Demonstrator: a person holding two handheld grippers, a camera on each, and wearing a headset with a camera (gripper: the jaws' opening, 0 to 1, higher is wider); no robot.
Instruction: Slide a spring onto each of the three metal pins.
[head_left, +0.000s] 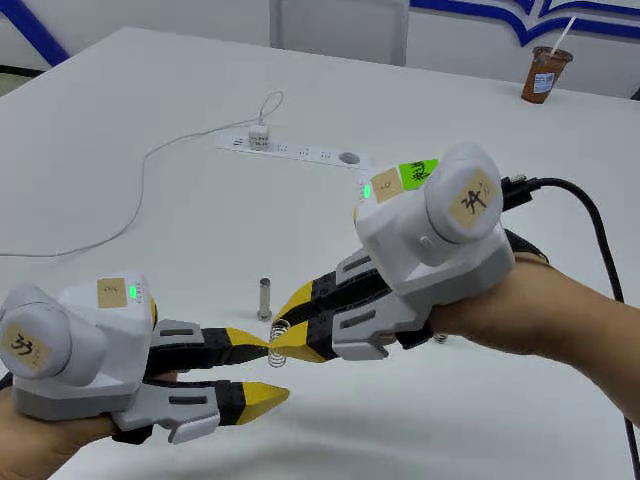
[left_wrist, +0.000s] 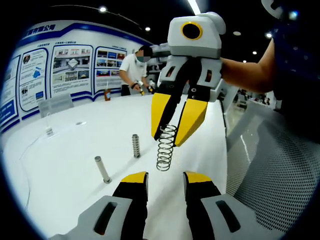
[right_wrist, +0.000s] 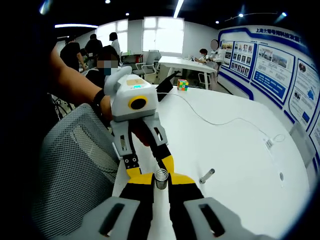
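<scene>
Head view: on a white table (head_left: 100, 100), the right gripper (head_left: 285, 328), at centre right, pinches a small coil spring (head_left: 279, 343) between its nearly closed yellow tips. The left gripper (head_left: 268, 368), at lower left, points toward it with its jaws spread wide and holds nothing. Its upper tip sits just beside the spring. One upright metal pin (head_left: 265, 298) stands just above the tips in the frame. A power strip (head_left: 290, 150) lies farther up, and a drink cup (head_left: 545, 72) is in the upper right corner.

The left gripper view adds detail. The spring hangs from the right gripper's tips at centre. To its left stand a bare pin (left_wrist: 102, 169) and a second pin (left_wrist: 135, 145) that looks to have a spring on it.

The right gripper view looks into the spring's open end at lower centre.
</scene>
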